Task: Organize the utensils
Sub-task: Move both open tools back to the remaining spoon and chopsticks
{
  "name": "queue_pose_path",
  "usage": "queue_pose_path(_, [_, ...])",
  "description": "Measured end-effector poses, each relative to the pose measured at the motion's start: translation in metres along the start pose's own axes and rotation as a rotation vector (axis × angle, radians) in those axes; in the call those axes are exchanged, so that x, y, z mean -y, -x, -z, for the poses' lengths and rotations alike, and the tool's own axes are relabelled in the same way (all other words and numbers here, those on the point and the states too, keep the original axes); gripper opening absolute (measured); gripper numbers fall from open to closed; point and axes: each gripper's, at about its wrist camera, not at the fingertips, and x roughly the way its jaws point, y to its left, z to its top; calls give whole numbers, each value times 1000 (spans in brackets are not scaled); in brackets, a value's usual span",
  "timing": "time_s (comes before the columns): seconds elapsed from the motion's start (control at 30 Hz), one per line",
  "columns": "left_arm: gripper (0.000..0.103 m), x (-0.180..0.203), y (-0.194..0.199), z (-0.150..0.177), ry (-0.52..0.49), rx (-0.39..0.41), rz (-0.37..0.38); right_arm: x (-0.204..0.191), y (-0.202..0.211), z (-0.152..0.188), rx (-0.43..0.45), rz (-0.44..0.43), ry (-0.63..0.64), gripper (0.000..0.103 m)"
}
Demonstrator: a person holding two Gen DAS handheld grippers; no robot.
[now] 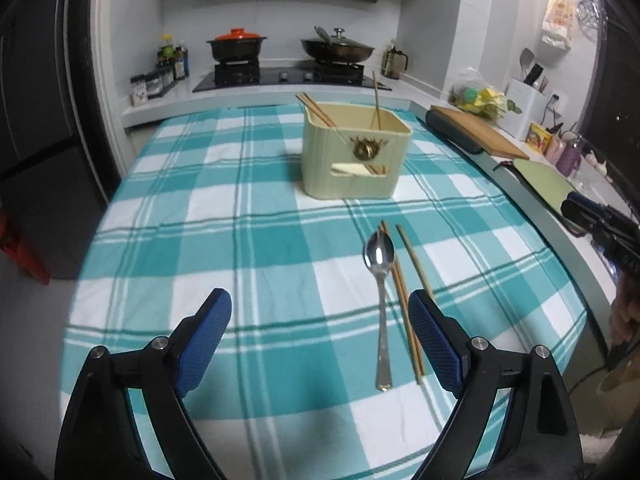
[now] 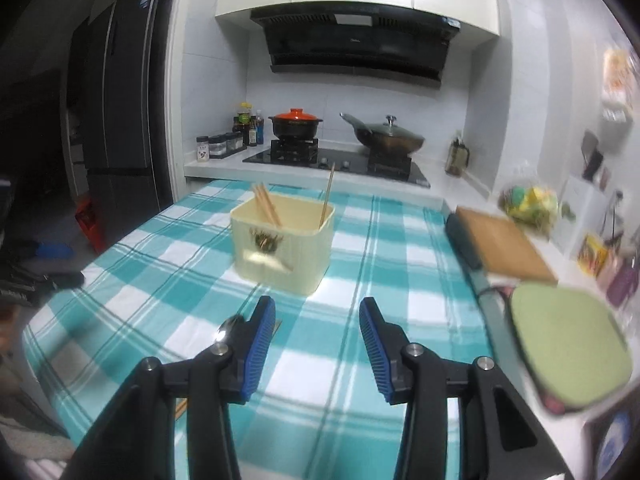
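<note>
Blue-padded left gripper (image 1: 320,336) hangs over the checked cloth (image 1: 224,240), jaws spread wide and gripping nothing.

Just ahead of its right-hand pad lie the spoon (image 1: 381,300) and loose chopsticks (image 1: 404,300), side by side, long axes running away from the camera, spoon bowl pointing toward the cream holder (image 1: 356,152). That holder stands farther back with several chopsticks leaning inside, so these pieces look like what is left to put away. Right gripper (image 2: 317,344) is likewise spread and empty, to the right of the spoon.
</note>
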Motion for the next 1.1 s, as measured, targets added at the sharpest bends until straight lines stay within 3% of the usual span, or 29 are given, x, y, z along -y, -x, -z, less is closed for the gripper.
queue_pose_path(0.13, [91, 17, -21, 30, 5, -41, -11, -21, 1, 58, -27, 2, -93, 45])
queue_pose_path(0.33, [91, 25, -35, 46, 4, -68, 23, -41, -8, 107, -116, 0, -73, 44])
queue_pose_path(0.47, [91, 25, -51, 43, 5, -86, 52, -41, -10, 114, -122, 3, -86, 44])
queue_pose_path(0.63, [91, 37, -87, 27, -80, -110, 71, -47, -15, 116, -126, -3, -62, 44])
queue_pose_path(0.87, [90, 44, -143, 9, -155, -158, 21, -49, -18, 121, -133, -19, -71, 44])
queue_pose_path(1.1, [90, 53, -175, 8, -200, -201, 0, -39, -22, 123, -140, -15, -97, 44])
